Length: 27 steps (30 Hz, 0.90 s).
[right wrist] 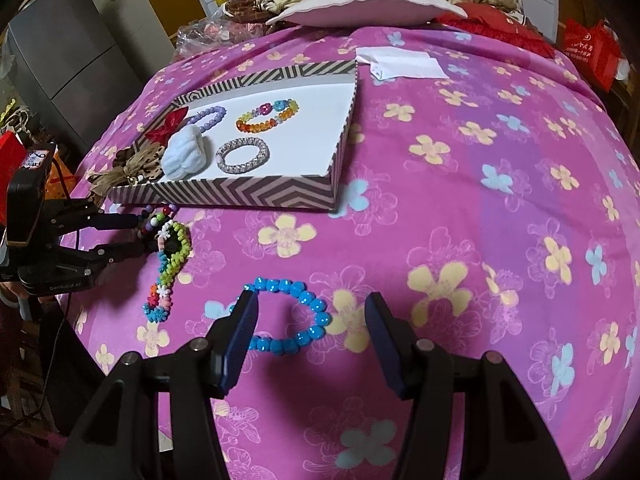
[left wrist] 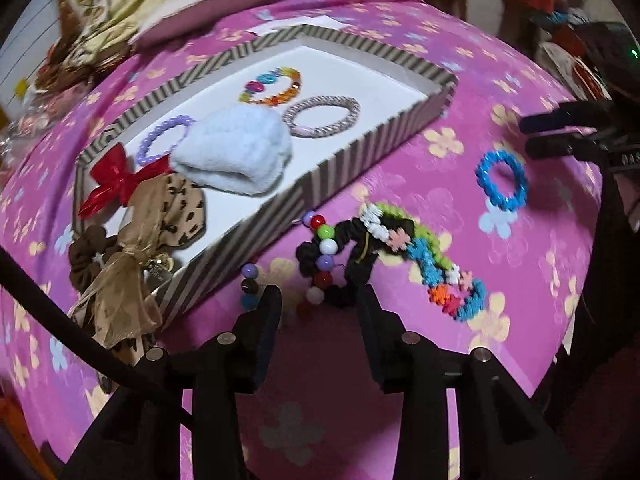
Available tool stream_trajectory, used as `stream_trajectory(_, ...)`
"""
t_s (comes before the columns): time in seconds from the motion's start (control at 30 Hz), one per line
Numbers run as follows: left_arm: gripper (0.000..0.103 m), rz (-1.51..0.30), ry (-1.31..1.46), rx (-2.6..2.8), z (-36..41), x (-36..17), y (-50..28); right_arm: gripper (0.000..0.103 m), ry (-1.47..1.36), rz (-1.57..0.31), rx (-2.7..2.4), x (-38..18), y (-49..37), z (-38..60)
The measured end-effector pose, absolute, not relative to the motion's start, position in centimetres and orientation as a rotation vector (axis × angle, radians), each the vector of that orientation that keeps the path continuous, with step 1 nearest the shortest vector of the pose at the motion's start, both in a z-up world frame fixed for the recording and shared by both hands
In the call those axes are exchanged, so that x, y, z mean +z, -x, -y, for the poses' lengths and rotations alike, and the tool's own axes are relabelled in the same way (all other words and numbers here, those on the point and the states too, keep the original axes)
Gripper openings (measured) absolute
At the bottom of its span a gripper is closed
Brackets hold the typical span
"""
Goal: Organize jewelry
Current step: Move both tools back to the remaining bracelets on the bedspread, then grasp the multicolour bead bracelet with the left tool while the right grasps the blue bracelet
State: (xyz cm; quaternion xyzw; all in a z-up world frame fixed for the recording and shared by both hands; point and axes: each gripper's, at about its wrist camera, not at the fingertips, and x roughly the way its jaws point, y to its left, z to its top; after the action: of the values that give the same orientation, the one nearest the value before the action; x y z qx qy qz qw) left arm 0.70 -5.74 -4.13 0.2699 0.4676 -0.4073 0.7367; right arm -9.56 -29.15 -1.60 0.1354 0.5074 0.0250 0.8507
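A striped shallow box [left wrist: 352, 148] [right wrist: 240, 194] lies on the pink flowered cloth. It holds a multicolour bead bracelet [left wrist: 274, 86], a silver-pink bracelet [left wrist: 320, 116], a purple bead bracelet [left wrist: 160, 138], a pale blue fluffy scrunchie [left wrist: 236, 156], a red bow [left wrist: 116, 180] and a leopard bow [left wrist: 180, 212]. My left gripper [left wrist: 318, 300] is open around a black scrunchie [left wrist: 352, 256] and a big-bead bracelet [left wrist: 324, 248] beside the box. A colourful flower-bead strand [left wrist: 436, 264] lies next to them. My right gripper [right wrist: 310, 312] is open over a blue bead bracelet [right wrist: 292, 316].
A brown scrunchie and tan ribbon [left wrist: 116, 280] hang over the box's near-left corner. White paper [right wrist: 400, 62] lies behind the box. A pillow [right wrist: 360, 8] and bedding sit at the far edge. A grey fridge [right wrist: 60, 60] stands at left.
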Motion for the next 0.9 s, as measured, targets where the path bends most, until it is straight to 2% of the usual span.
stream_trajectory(0.23,0.06,-1.041,-0.6,-0.91,5.8,-4.9,-1.0,0.058,-0.289,-1.074,0.046,-1.9,9.2,29.4)
stream_trajectory(0.27,0.057,-1.045,-0.589,-0.907,5.7,-4.8,-1.1,0.058,-0.29,-1.074,0.046,-1.9,9.2,29.4)
stream_trajectory(0.33,0.039,-1.056,-0.545,-0.902,5.6,-4.8,-1.2,0.058,-0.289,-1.077,0.045,-2.0,9.1,29.4)
stream_trajectory(0.43,0.03,-1.062,-0.522,-0.894,5.3,-4.7,-0.7,0.058,-0.289,-1.081,0.042,-2.2,9.0,29.5)
stream_trajectory(0.63,0.03,-1.068,-0.501,-0.898,4.1,-4.7,1.7,0.058,-0.287,-1.077,0.05,-2.2,9.4,29.4)
stream_trajectory(0.9,0.03,-1.165,-0.326,-0.892,1.0,-4.6,4.2,0.058,-0.253,-1.077,0.054,-2.1,10.0,28.8)
